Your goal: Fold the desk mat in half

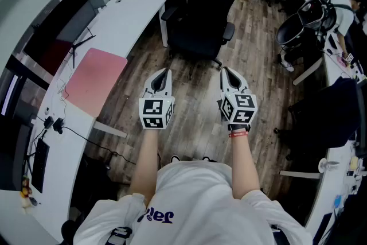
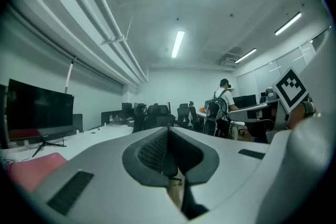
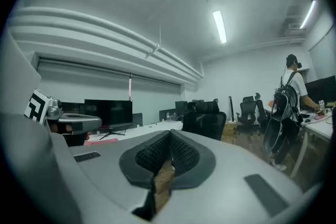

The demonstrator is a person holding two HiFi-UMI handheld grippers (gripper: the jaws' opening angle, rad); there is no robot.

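The pink desk mat (image 1: 94, 80) lies flat on the long white desk (image 1: 123, 23) at the left of the head view, in front of a dark monitor (image 1: 54, 28). Both grippers are held side by side over the wooden floor, well to the right of the mat and away from the desk. My left gripper (image 1: 165, 72) is shut with nothing between its jaws, and so is my right gripper (image 1: 227, 70). In the left gripper view the closed jaws (image 2: 168, 132) point level down the room, with the mat (image 2: 31, 169) low at the left. The right gripper view shows its closed jaws (image 3: 170, 137) and a pink sliver of mat (image 3: 100, 140).
A black office chair (image 1: 203, 3) stands ahead of the grippers near the desk. Cables and a small black device (image 1: 54, 123) lie on the desk's near end. More chairs and desks fill the right side, where a person with a backpack (image 2: 221, 107) stands.
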